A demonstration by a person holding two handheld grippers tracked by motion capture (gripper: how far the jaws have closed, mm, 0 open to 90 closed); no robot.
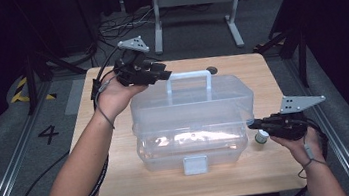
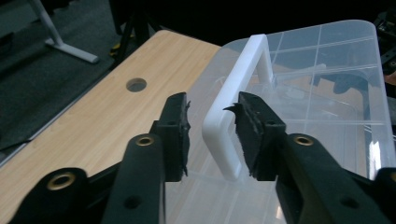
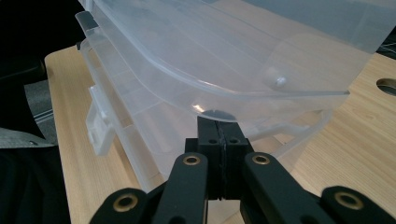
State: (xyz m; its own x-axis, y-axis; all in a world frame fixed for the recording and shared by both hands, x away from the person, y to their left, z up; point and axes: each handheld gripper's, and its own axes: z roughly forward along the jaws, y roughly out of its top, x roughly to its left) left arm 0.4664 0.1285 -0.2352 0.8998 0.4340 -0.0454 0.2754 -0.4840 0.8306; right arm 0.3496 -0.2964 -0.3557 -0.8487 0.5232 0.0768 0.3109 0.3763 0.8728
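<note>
A clear plastic toolbox with a white handle and a front latch stands mid-table. My left gripper hovers at the handle's left end. In the left gripper view its jaws are open astride the handle's corner; the right pad is near or touching it, the left pad stands off. My right gripper is shut with nothing between its pads. Its tip sits under the rim of the lid at the box's right end. The lid sits a little above the base.
A small round green-and-white item lies on the wooden table just below my right gripper. A cable hole sits in the table behind the box. A white table frame and cables are on the floor beyond.
</note>
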